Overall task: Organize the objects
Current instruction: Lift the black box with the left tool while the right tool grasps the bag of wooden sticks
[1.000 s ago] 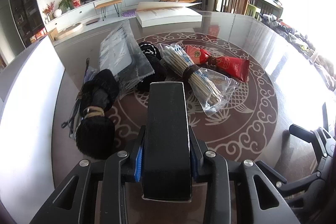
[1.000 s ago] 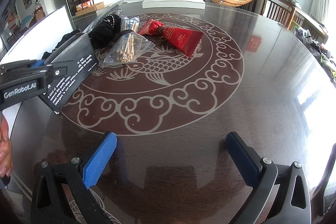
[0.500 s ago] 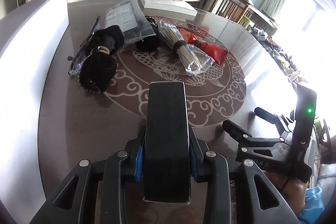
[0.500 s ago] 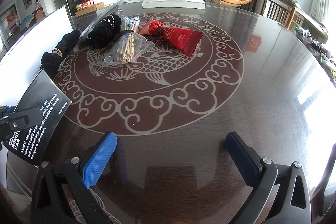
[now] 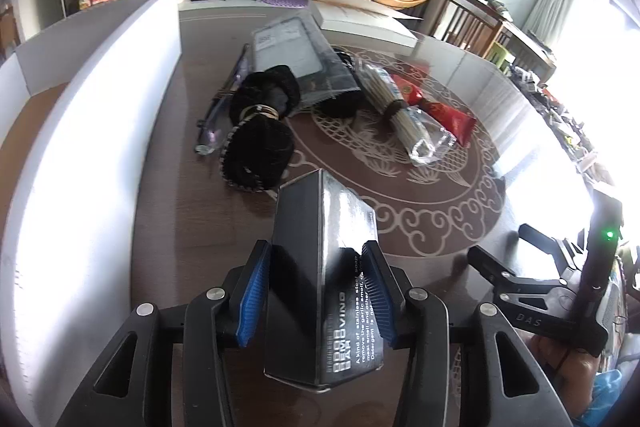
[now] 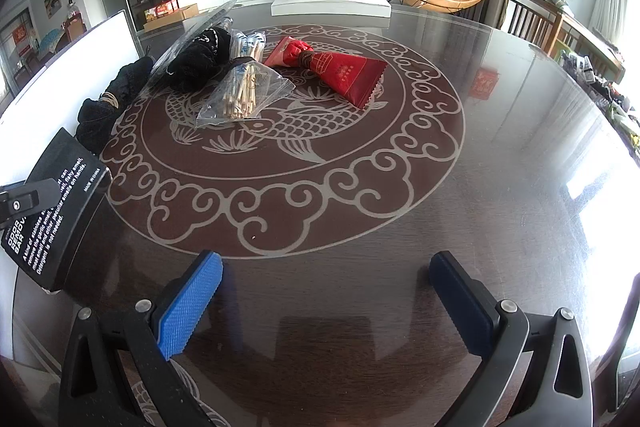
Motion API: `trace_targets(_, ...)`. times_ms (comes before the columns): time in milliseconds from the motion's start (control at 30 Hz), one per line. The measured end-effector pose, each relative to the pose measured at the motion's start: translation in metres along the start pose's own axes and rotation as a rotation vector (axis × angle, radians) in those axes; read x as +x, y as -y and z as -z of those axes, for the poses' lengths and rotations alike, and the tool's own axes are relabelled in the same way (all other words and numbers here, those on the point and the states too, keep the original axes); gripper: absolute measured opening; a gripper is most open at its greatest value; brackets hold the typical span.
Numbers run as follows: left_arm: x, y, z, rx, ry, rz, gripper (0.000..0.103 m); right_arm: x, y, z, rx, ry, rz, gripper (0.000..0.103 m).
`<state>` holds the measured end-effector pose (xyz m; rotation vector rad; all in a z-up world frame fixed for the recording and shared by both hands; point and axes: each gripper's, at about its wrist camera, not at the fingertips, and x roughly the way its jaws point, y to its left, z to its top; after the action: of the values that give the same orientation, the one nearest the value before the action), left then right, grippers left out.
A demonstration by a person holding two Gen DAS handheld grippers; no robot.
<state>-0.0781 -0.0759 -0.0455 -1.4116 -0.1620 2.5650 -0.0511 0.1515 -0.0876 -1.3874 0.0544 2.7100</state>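
**Box tilted in my left gripper, five bundles waiting**

Since the earlier frame, the black box [image 5: 324, 279] has rolled in my grip: where I saw only its flat dark face, one edge now points up and the printed side shows. My left gripper [image 5: 318, 297] has its two blue pads pinching the box on both sides, near the edge of the surface [image 6: 500, 155] beside the white board [image 5: 80, 155]. My right gripper [image 6: 324, 301] hangs low over the surface with its fingers spread wide and nothing between them.

Farther out I count five items clustered together: one black tied bundle [image 5: 260, 131], one flat clear packet [image 5: 300, 59], one further black bundle [image 6: 200, 61], one clear bag of sticks [image 5: 404, 115], and one red pouch [image 6: 340, 69]. One white flat box [image 6: 330, 5] sits at the far rim.
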Motion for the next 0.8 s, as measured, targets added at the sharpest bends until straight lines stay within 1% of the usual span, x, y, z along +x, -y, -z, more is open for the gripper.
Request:
trace_targets(133,-0.004,-0.006,-0.001,0.0,0.014,-0.044,0.05,0.0,0.0,0.0,0.0,0.0,0.0,0.103)
trace_targets(233,-0.008,-0.01,-0.001,-0.015,0.026,-0.051,0.052,0.0,0.0,0.0,0.0,0.0,0.0,0.103)
trace_targets(300,-0.006,-0.011,-0.001,-0.02,0.022,-0.043,0.056,0.0,-0.001,0.0,0.0,0.0,0.0,0.103)
trace_targets(333,-0.005,-0.011,0.0,-0.023,0.017,-0.033,0.062,0.0,0.0,0.0,0.0,0.0,0.0,0.103)
trace_targets(367,-0.004,-0.01,0.001,-0.022,0.011,-0.018,0.07,0.0,-0.001,0.0,0.0,0.0,0.0,0.103)
trace_targets(433,0.001,-0.005,0.005,-0.003,-0.002,-0.006,0.079,0.0,0.0,0.0,0.0,0.0,0.0,0.103)
trace_targets(467,0.004,-0.001,0.006,0.015,-0.009,-0.02,0.084,0.0,0.0,0.0,0.0,0.0,0.0,0.103)
trace_targets(533,0.013,0.005,0.01,0.047,-0.018,-0.06,0.086,0.0,0.0,0.0,0.0,0.0,0.0,0.103)
trace_targets(633,0.024,0.007,0.013,0.057,-0.015,-0.091,0.086,0.0,0.0,0.0,0.0,0.0,-0.001,0.103)
trace_targets(667,0.025,0.007,0.014,0.06,0.001,-0.104,0.085,0.0,-0.001,0.0,0.001,0.0,-0.001,0.103)
trace_targets(700,0.025,0.007,0.015,0.065,0.017,-0.121,0.081,0.0,0.0,0.0,0.0,0.0,0.0,0.103)
trace_targets(733,0.024,0.007,0.016,0.072,0.034,-0.136,0.063,0.0,0.0,0.0,0.002,0.0,-0.003,0.103)
trace_targets(767,0.024,0.008,0.016,0.079,0.041,-0.125,0.058,0.004,0.013,0.003,-0.003,-0.002,-0.025,0.103)
trace_targets(800,0.024,0.009,0.017,0.087,0.051,-0.131,0.058,0.003,0.013,-0.003,0.002,-0.001,-0.085,0.103)
